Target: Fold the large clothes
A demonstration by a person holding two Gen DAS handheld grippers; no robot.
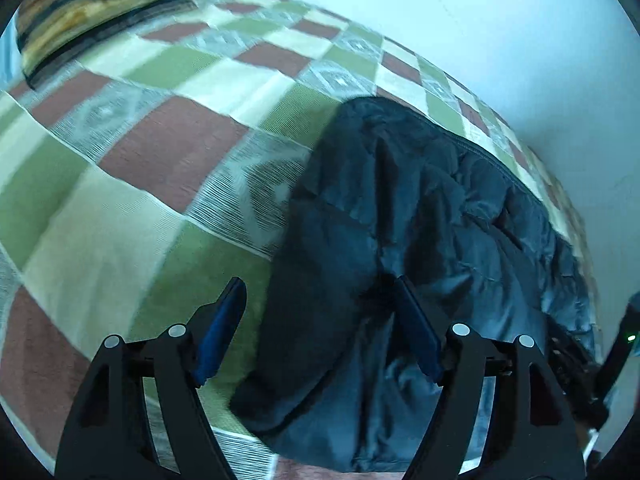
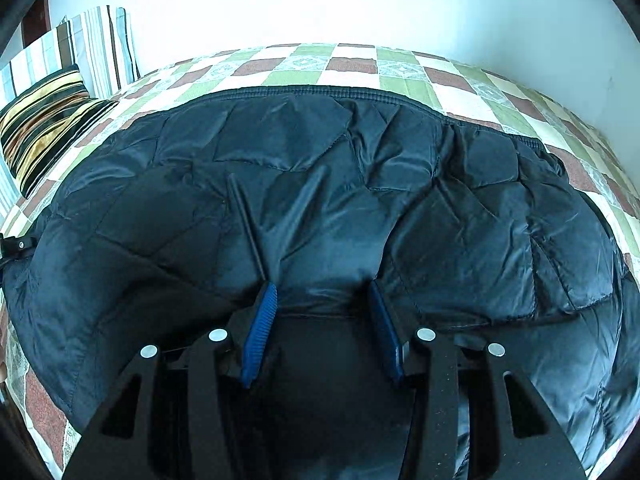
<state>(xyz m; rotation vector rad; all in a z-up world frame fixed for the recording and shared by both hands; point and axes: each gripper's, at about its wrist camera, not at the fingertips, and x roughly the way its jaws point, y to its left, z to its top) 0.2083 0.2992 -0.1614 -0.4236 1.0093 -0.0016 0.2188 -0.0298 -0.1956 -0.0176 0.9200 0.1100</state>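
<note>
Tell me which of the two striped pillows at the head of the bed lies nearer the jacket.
The dark gold-and-black striped pillow; the pale blue-and-white striped pillow stands behind it against the wall, farther from the navy jacket.

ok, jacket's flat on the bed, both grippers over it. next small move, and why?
Probably close the right gripper on the puffed fabric between its pads: the dark quilted jacket bulges up into the gap, but no pinch is clear. The left gripper stands open over the jacket's edge, where it meets the checked bedspread, with nothing gripped, so it could follow.
</note>
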